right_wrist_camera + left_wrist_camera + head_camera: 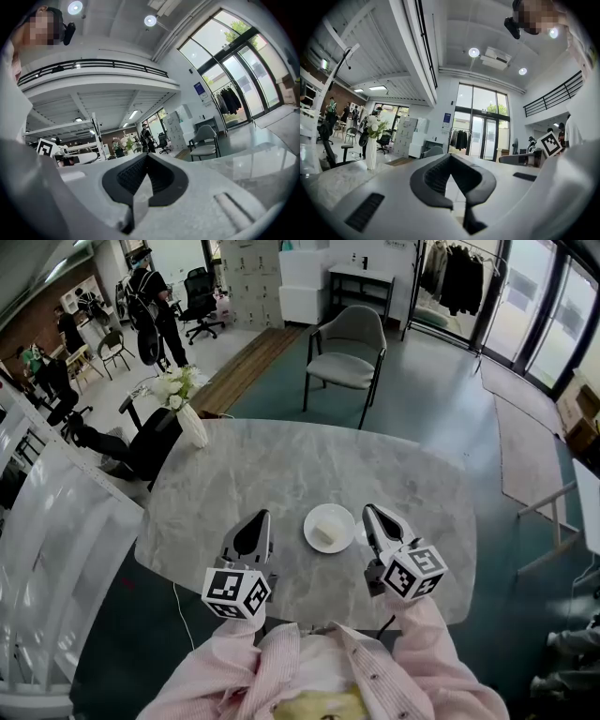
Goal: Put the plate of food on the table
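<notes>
A small white plate with a pale block of food on it rests on the grey marble table, near the front edge. My left gripper hovers just left of the plate, jaws together with nothing between them. My right gripper hovers just right of the plate, also shut and empty. Neither touches the plate. In the left gripper view the left gripper points level over the tabletop, and in the right gripper view the right gripper does the same. The plate is out of sight in both gripper views.
A white vase of flowers stands at the table's far left edge and appears as the vase in the left gripper view. A grey chair stands beyond the table. People and office chairs are far off at the upper left.
</notes>
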Available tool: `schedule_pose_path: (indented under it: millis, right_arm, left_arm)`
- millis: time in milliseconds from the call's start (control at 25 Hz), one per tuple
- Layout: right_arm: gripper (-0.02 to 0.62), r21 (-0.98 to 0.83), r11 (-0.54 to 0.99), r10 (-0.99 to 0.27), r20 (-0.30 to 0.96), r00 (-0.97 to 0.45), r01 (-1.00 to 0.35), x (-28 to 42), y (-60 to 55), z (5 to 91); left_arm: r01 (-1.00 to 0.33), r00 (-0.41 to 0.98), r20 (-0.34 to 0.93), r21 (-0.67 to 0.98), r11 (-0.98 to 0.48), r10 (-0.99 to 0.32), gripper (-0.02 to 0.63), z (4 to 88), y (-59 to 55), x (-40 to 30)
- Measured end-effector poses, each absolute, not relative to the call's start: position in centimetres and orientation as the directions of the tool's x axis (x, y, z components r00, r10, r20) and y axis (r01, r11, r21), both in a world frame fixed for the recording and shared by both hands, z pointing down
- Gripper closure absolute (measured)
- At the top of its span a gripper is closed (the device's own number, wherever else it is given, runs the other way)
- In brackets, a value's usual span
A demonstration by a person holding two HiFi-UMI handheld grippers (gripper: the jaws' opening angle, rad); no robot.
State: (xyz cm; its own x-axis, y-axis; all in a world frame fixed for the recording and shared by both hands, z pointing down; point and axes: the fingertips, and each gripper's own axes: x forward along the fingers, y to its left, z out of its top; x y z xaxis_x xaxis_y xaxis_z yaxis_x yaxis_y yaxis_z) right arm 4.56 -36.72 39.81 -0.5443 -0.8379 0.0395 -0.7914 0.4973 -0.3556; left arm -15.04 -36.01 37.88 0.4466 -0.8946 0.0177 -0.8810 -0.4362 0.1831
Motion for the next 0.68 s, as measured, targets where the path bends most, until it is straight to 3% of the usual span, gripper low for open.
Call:
schedule_pose_path:
  millis: [680]
  right_arm:
    - [0.591,-0.337,0.464,-0.861,0.044,-0.506,-0.819,5.59,-36.55,40.34]
  left_arm:
    - [-0.893,0.429,0.026,0.163,-0.420,-0.903,0.614,38.02,-35.71,-15.74]
